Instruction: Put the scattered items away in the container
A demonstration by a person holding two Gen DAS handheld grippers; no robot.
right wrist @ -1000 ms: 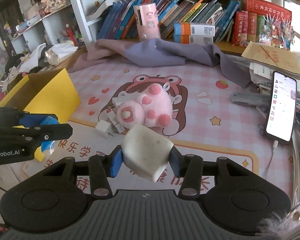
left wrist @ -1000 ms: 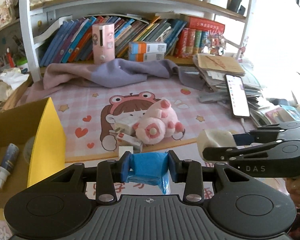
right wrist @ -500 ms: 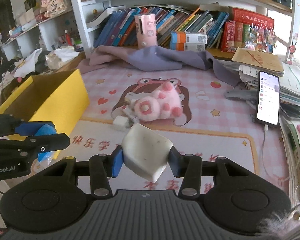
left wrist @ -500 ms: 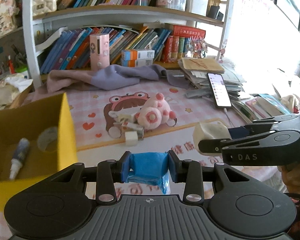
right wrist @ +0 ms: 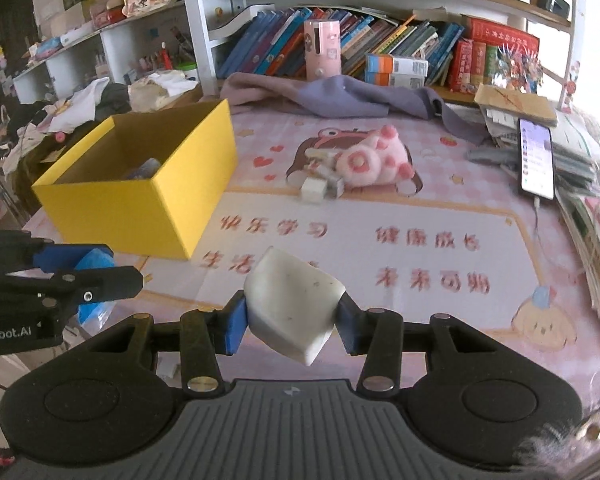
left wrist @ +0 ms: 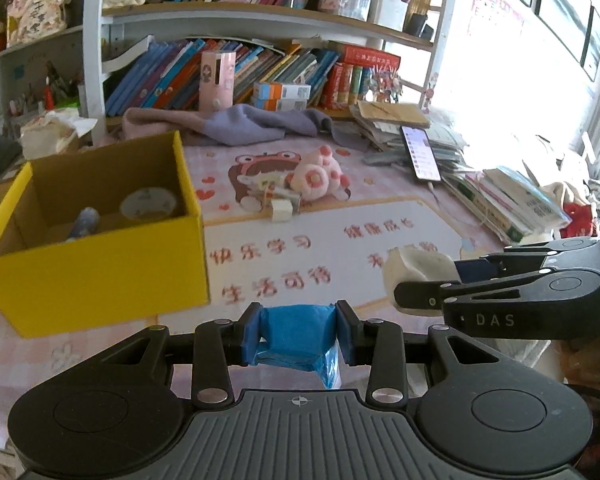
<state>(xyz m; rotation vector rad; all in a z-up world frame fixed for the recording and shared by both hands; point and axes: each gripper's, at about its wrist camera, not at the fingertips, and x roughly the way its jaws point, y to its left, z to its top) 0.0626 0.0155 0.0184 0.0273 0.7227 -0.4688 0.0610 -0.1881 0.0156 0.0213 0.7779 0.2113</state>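
Note:
My left gripper (left wrist: 298,338) is shut on a blue packet (left wrist: 296,336) and holds it above the mat, near the front of the open yellow box (left wrist: 100,268). The box holds a small bottle (left wrist: 82,222) and a round tin (left wrist: 148,204). My right gripper (right wrist: 292,322) is shut on a white block (right wrist: 292,304); it also shows in the left wrist view (left wrist: 416,276), to the right of the left gripper. A pink plush pig (right wrist: 372,160), a small white cube (right wrist: 314,190) and little boxes (left wrist: 276,192) lie mid-mat.
A phone (right wrist: 536,158) on a cable lies on stacked papers and books (left wrist: 512,200) at the right. A purple cloth (right wrist: 340,96) lies at the back under a bookshelf. Clutter sits left of the box.
Both grippers have pulled back and risen, so the mat and box look farther and more of the box's front shows. Both still hold their objects.

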